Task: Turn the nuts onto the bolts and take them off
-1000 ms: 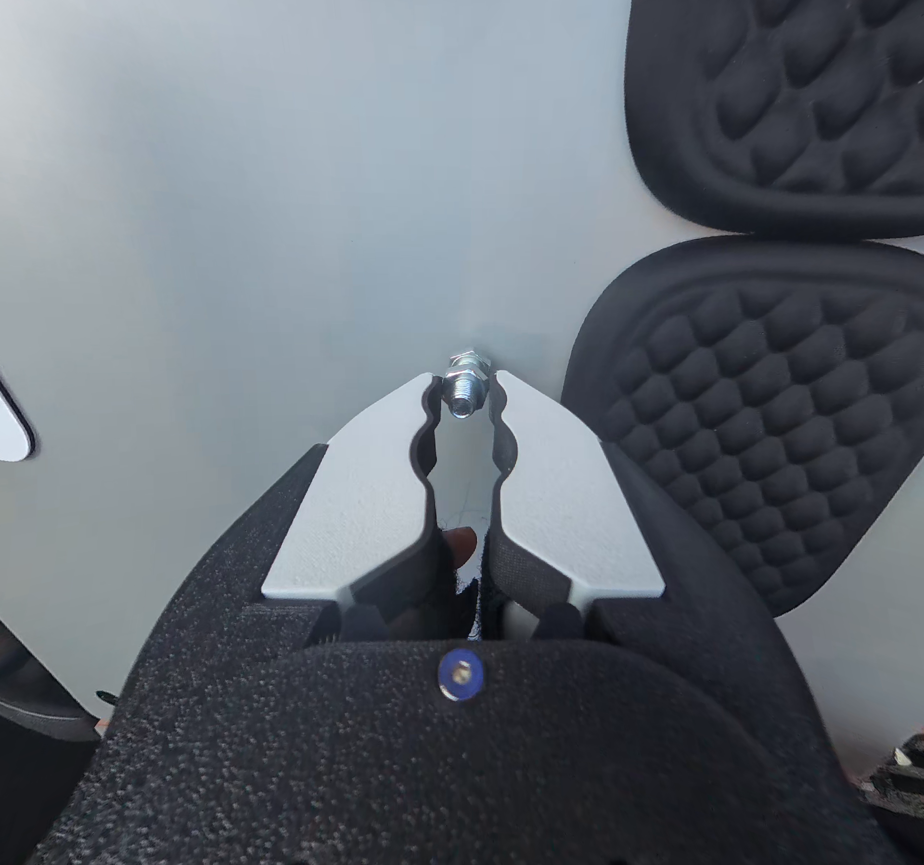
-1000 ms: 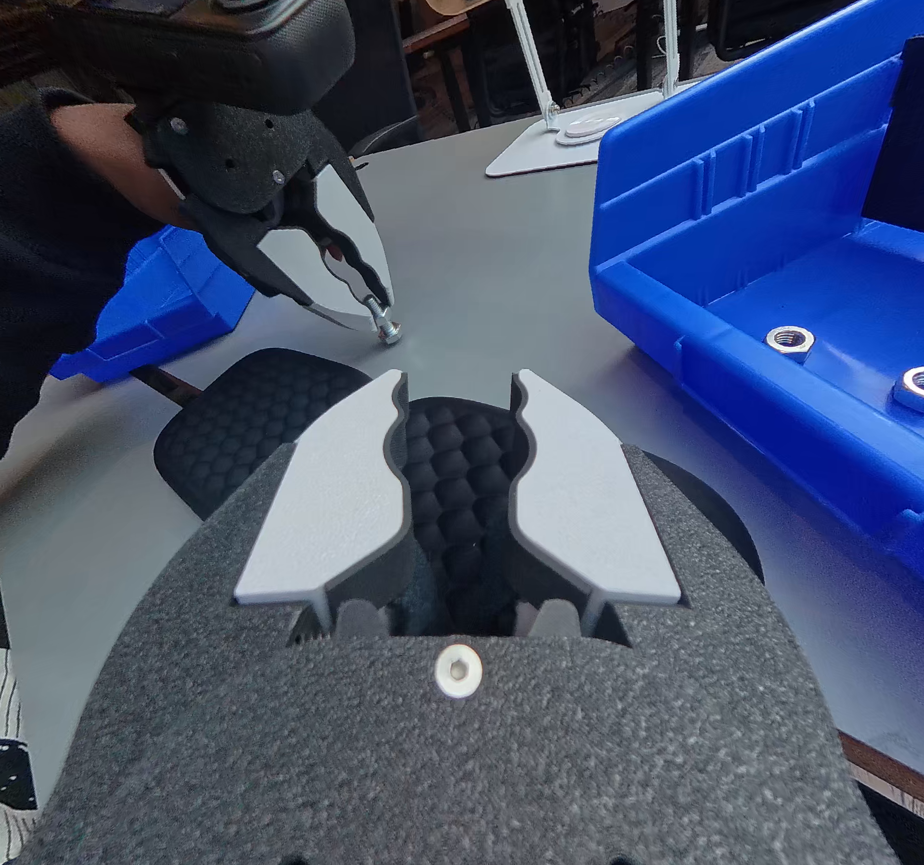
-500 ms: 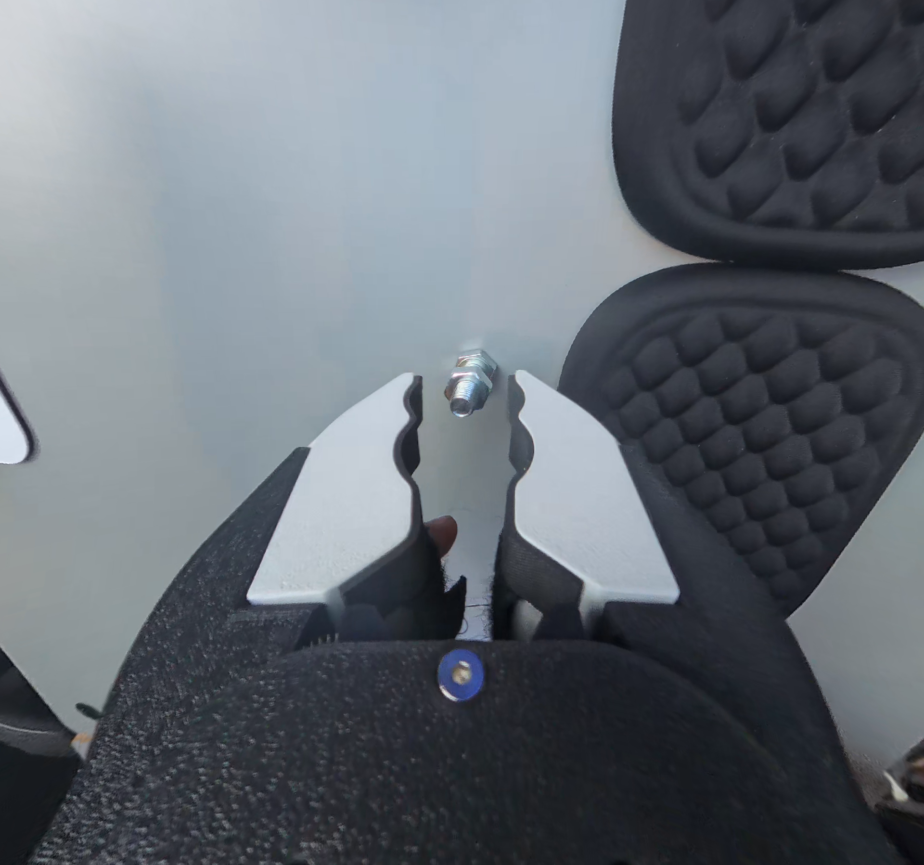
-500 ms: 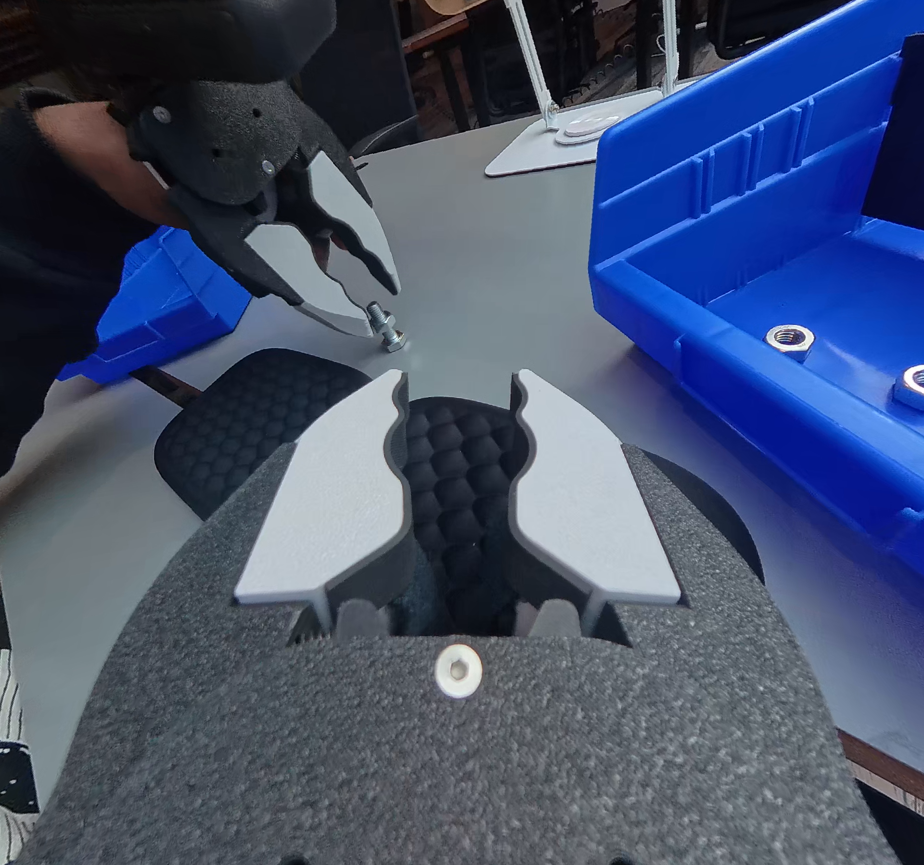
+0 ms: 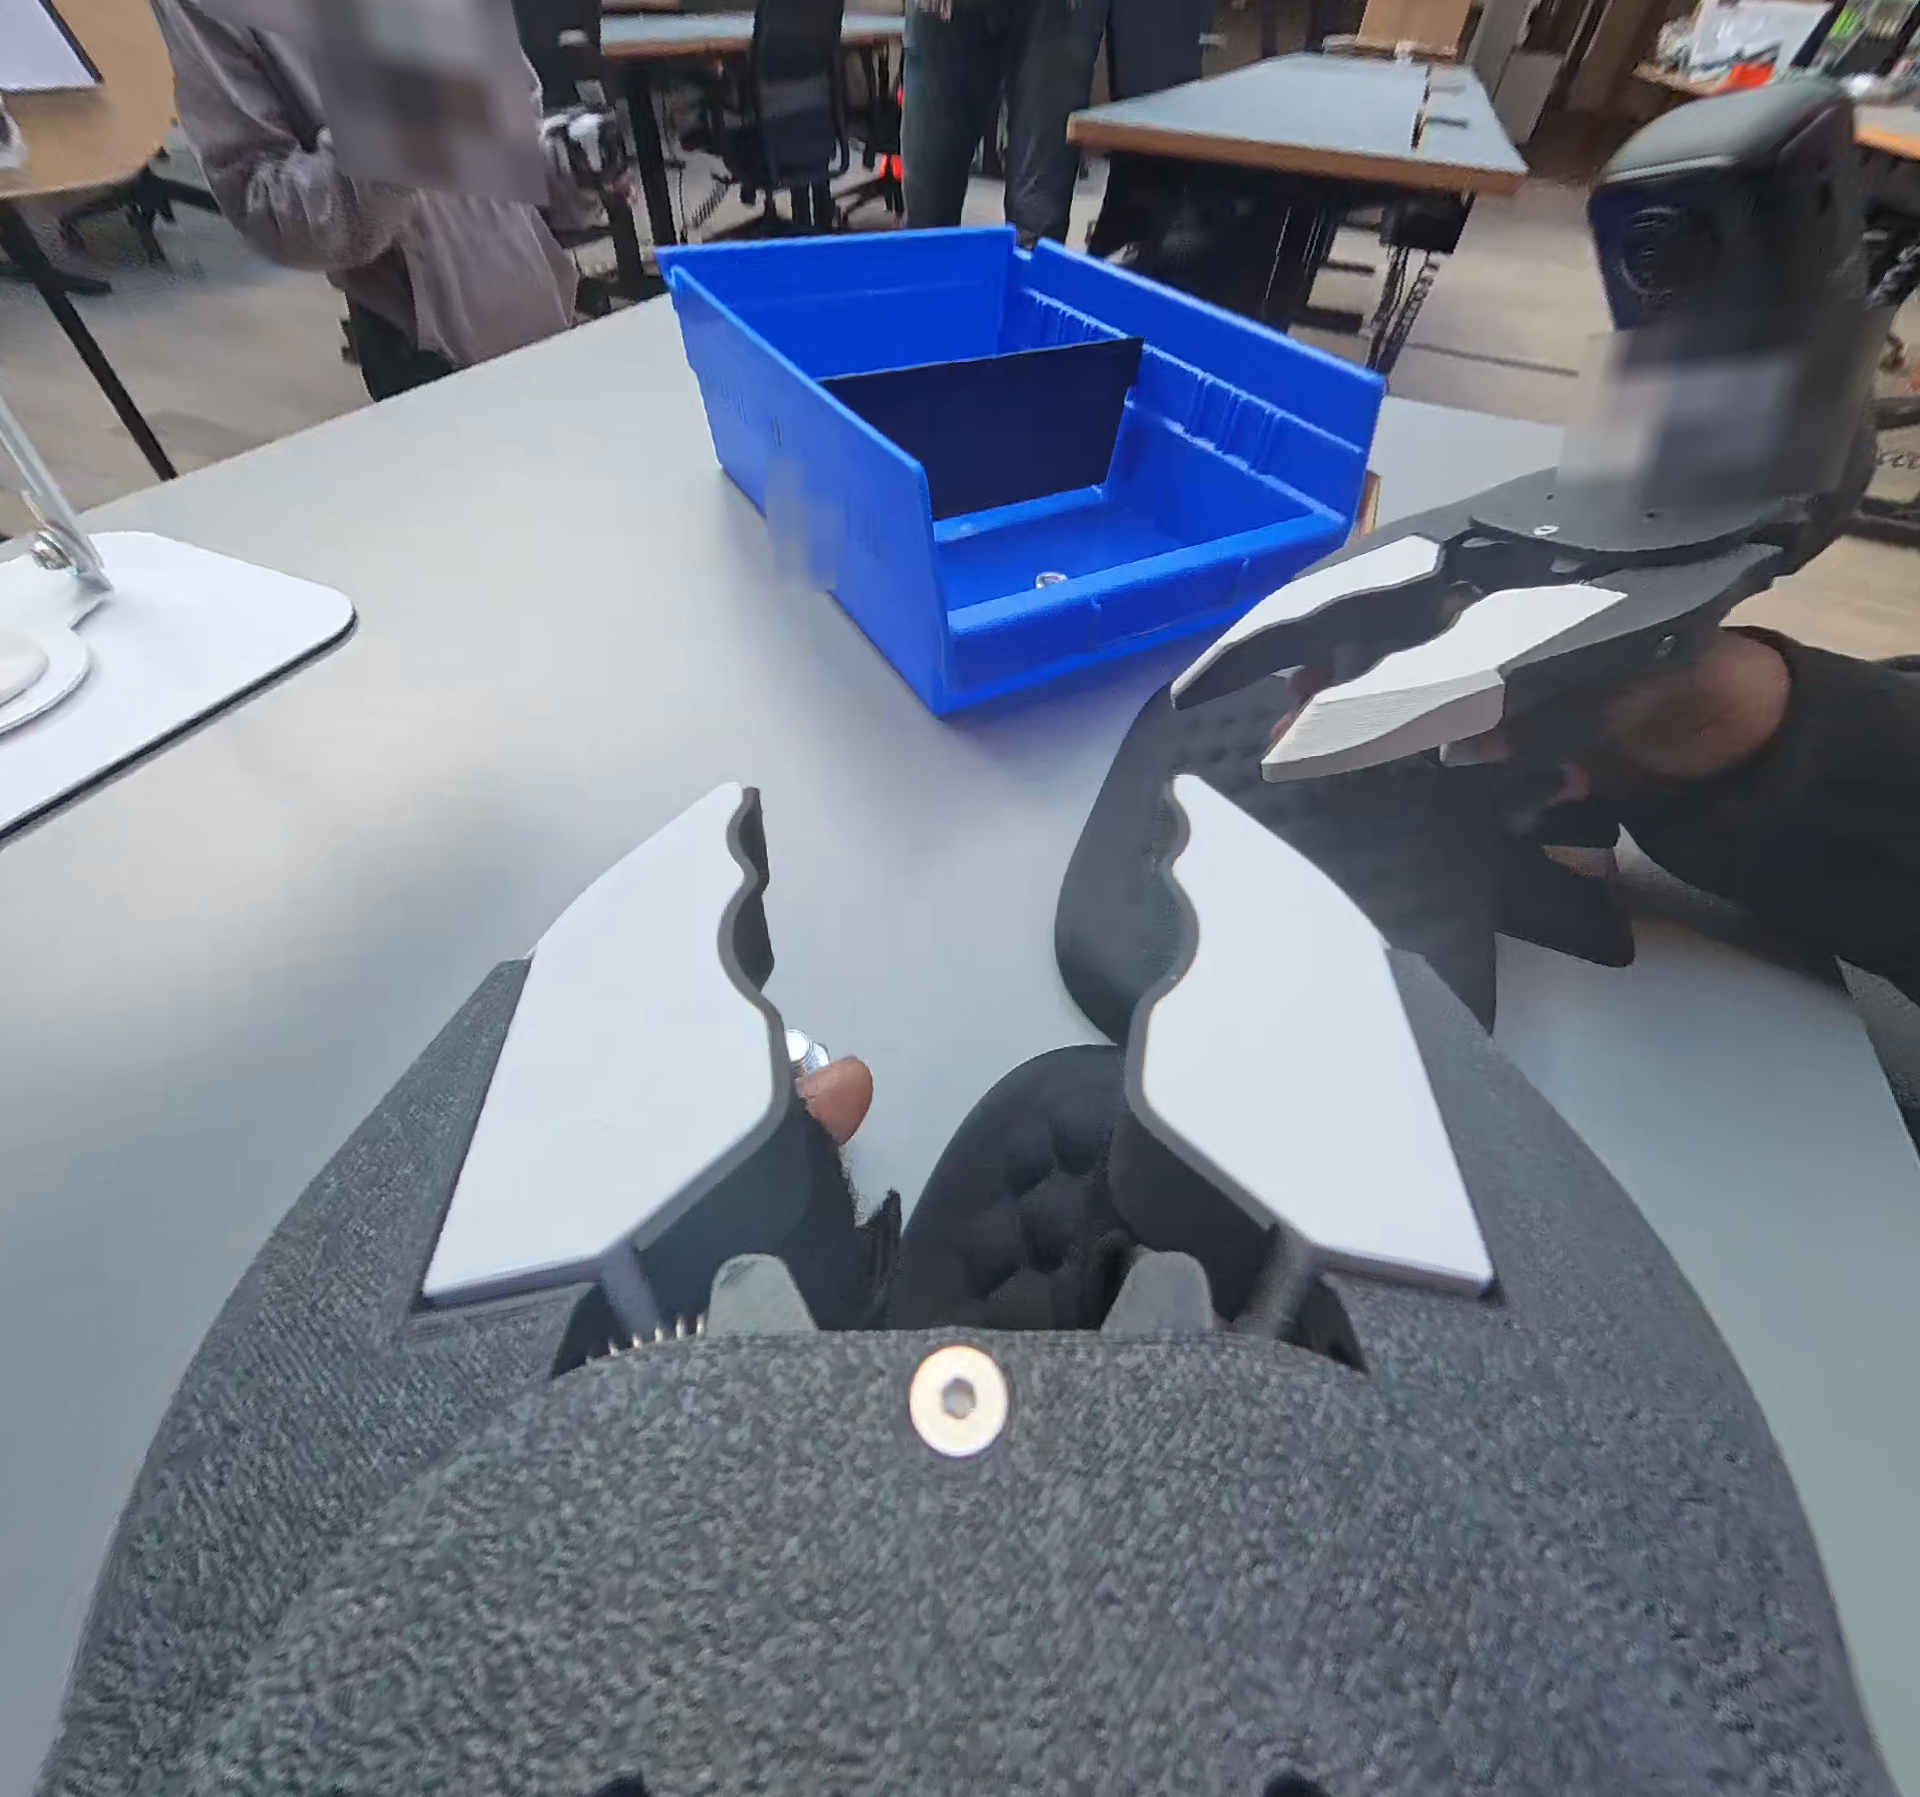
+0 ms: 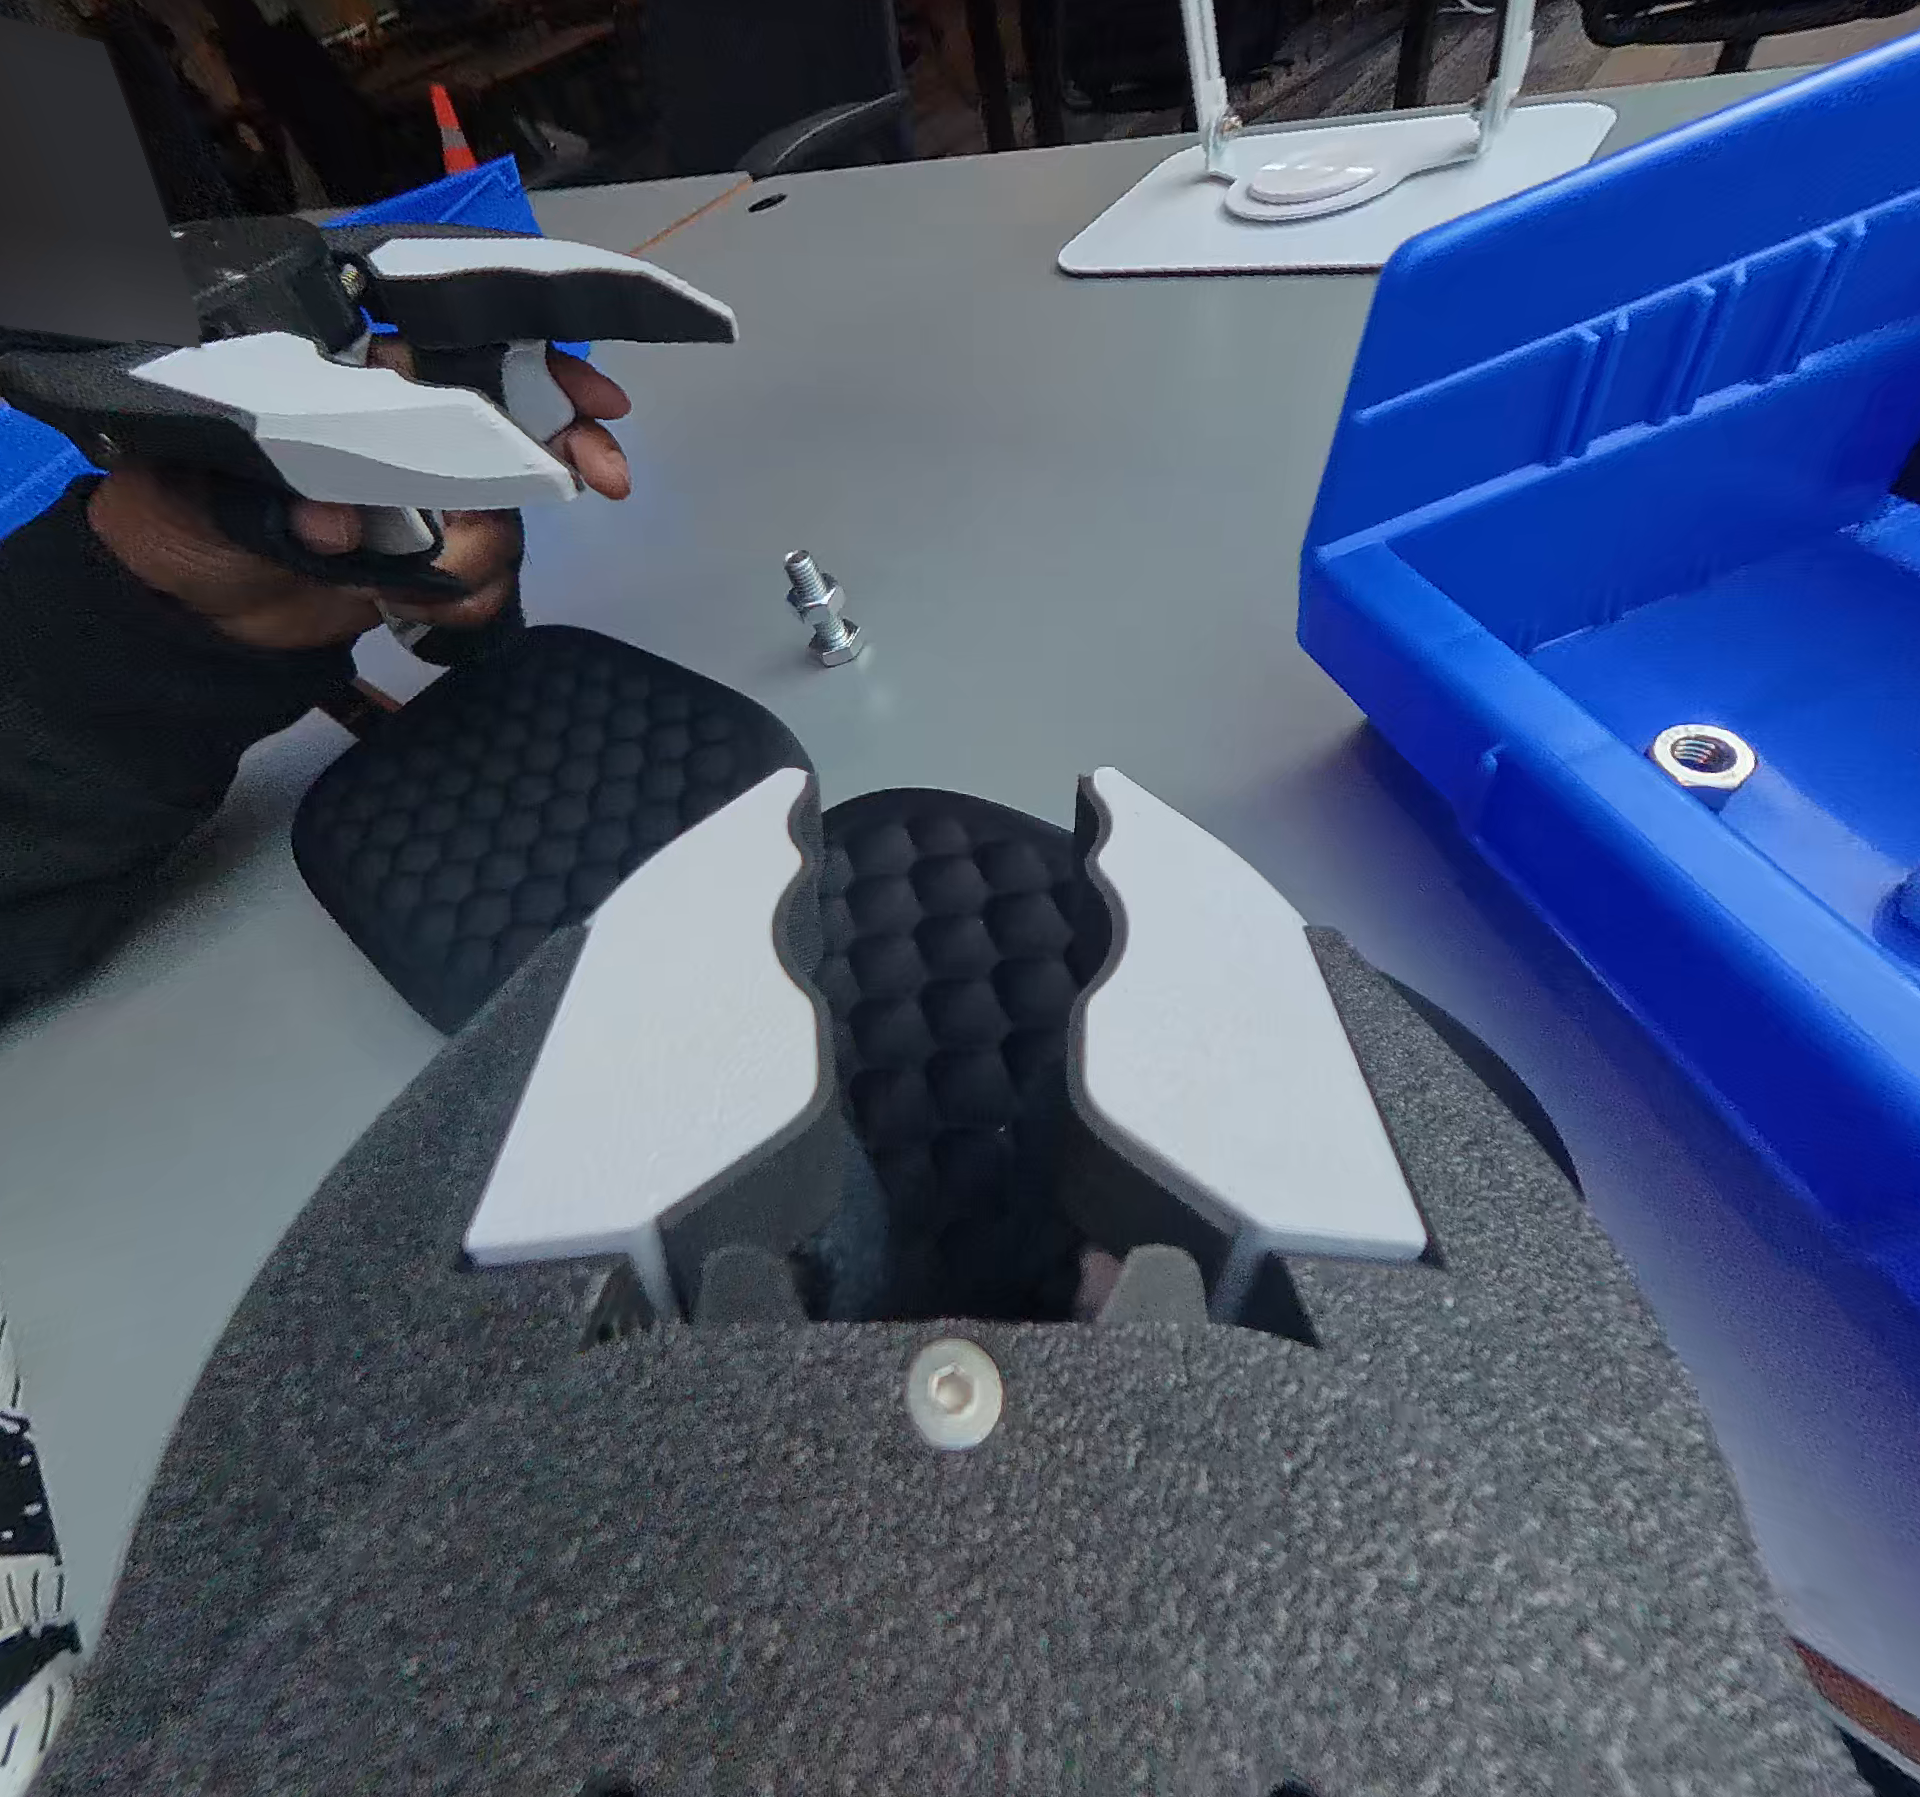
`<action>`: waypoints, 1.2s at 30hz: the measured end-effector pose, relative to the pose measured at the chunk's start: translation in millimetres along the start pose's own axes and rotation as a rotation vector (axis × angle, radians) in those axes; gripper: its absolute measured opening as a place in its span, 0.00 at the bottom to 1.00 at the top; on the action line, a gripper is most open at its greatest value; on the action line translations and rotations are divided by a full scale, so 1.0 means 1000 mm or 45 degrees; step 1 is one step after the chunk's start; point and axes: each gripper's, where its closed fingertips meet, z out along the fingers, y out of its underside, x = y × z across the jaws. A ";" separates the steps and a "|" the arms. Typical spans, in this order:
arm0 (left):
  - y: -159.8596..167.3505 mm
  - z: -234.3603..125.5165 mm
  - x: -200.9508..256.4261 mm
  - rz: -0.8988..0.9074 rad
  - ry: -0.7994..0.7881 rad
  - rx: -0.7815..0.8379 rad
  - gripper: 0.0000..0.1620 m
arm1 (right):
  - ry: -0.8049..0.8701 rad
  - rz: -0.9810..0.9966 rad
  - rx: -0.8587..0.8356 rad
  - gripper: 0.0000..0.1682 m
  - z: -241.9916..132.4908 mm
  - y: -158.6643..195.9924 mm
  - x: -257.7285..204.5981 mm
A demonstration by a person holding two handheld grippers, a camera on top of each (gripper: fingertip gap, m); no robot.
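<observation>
A silver bolt [image 6: 823, 609] with a nut threaded on it stands head down on the grey table [image 6: 1039, 500], free of both grippers. My left gripper [image 5: 961, 791] is wide open and empty. In the right wrist view the left gripper [image 6: 649, 409] hangs raised to the left of the bolt. My right gripper [image 6: 945, 781] is open and empty, over a black padded mat [image 6: 956, 968] just short of the bolt. It also shows in the left wrist view [image 5: 1226, 729], at the right. A loose nut [image 6: 1704, 758] lies in the blue bin [image 6: 1558, 417].
The blue bin [image 5: 831, 459] stands mid-table with a dark divider. A second black mat [image 6: 520, 812] lies left of the first. A white stand base [image 6: 1340, 189] sits at the far edge, another blue bin [image 6: 457, 199] far left. People and desks are behind. It is some 12 cm from my right tips to the loose nut [image 6: 1704, 758].
My left gripper opened off the bolt, then lifted and tilted up away from it; the bolt with its nut stays standing on the table. My right gripper opened a little.
</observation>
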 end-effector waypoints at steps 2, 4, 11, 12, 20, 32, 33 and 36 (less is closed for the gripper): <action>0.003 -0.008 0.003 0.013 0.011 0.086 0.46 | -0.022 -0.076 -0.053 0.30 0.002 -0.004 -0.005; 0.007 -0.016 0.005 0.005 0.037 0.171 0.46 | -0.046 -0.176 -0.092 0.30 0.006 -0.014 -0.009; -0.003 -0.035 0.010 -0.010 0.130 0.320 0.47 | -0.263 -0.544 -0.321 0.25 0.062 -0.033 -0.036; -0.002 -0.034 0.011 0.009 0.126 0.305 0.47 | -0.295 -0.581 -0.367 0.24 0.075 -0.029 -0.041; 0.000 -0.031 0.012 0.040 0.110 0.280 0.47 | -0.353 -0.735 -0.644 0.20 0.140 0.012 -0.040; -0.001 -0.031 0.002 0.038 -0.005 0.283 0.40 | -0.455 -0.700 -0.485 0.10 0.095 -0.055 -0.071; -0.001 -0.031 0.004 0.060 -0.005 0.277 0.39 | -0.487 -0.686 -0.462 0.10 0.086 -0.065 -0.080; -0.001 -0.029 0.011 0.121 0.002 0.267 0.36 | -0.571 -0.670 -0.426 0.10 0.068 -0.081 -0.106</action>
